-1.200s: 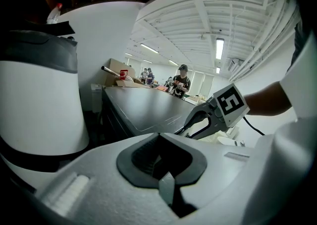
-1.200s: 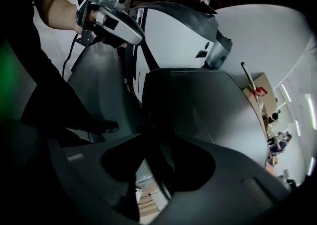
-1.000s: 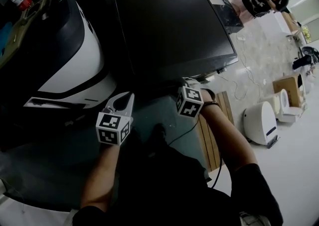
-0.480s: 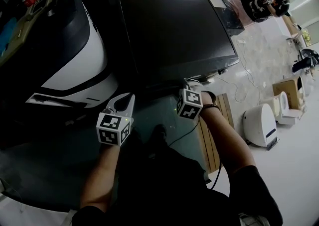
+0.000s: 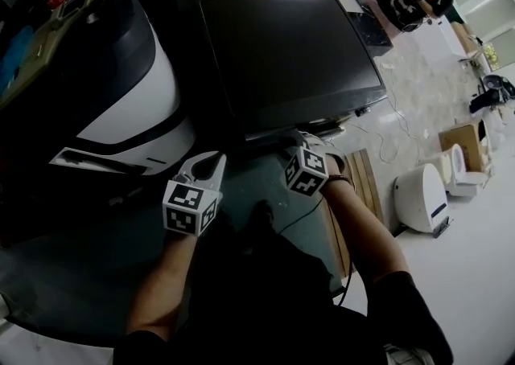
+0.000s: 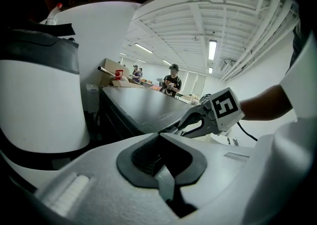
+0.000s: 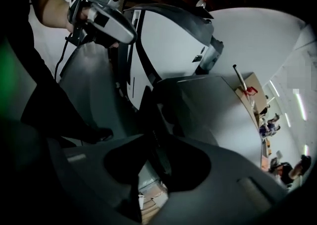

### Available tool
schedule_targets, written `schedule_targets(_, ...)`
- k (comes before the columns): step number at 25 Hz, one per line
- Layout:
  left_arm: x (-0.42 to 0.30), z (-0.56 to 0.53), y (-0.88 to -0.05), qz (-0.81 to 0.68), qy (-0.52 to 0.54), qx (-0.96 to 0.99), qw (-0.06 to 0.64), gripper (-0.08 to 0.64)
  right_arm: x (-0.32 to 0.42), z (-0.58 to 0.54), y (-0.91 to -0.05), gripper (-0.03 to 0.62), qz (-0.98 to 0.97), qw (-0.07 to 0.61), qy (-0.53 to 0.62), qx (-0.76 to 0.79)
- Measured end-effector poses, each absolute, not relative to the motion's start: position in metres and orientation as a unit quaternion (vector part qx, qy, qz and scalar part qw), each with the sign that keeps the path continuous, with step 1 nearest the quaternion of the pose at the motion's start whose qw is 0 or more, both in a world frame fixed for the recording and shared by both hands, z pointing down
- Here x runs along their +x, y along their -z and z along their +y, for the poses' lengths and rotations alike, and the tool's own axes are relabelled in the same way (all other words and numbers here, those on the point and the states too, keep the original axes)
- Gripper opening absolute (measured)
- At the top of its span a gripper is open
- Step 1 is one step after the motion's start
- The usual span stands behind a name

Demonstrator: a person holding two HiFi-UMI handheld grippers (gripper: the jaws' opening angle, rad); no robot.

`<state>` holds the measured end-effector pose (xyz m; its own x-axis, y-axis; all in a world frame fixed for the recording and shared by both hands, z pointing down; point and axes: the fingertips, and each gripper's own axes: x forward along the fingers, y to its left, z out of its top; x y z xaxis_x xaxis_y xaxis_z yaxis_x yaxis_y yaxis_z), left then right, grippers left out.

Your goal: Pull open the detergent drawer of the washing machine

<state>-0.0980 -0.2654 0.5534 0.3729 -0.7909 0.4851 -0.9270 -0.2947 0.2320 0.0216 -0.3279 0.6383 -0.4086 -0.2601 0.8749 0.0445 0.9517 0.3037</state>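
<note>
My left gripper (image 5: pixel 216 161), white with a marker cube on its back, sits low and left of centre in the head view. Its jaws are pressed together with nothing in them. It has edged slightly towards the right of the frame and touches no machine.

My right gripper (image 5: pixel 299 140) is just right of centre, with its tip at the near front edge of the dark grey flat-topped machine (image 5: pixel 290 50). Its jaws have just been closing and stand partly spread. A dark edge runs through the gap in the right gripper view, but I cannot confirm that the pads press on it.

The detergent drawer cannot be identified in any view. I judge that it lies in that front, under the near edge. Finding: the grasp is being set and the pull has not begun.

Beyond, at upper left, the white-and-black rounded machine (image 5: pixel 121 90) is unchanged.
</note>
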Motion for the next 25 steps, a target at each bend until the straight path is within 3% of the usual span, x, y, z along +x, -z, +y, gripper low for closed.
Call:
schedule_targets(12,-0.129,-0.250,-0.555,-0.535,-0.132,0.798,0.243,0.009,0.007,-0.335,-0.657,0.156,-0.777,0.602,0.180,0.045)
schedule_targets(19,-0.137,-0.242,-0.567,-0.527,-0.136,0.801,0.250,0.009,0.012,-0.328,-0.660,0.084,-0.745,0.629,0.218,0.041)
schedule_targets(25,-0.130,-0.237,-0.572,-0.527,-0.144,0.799,0.251,0.009,0.023,-0.310,-0.657,0.083,-0.764,0.613,0.195,0.049)
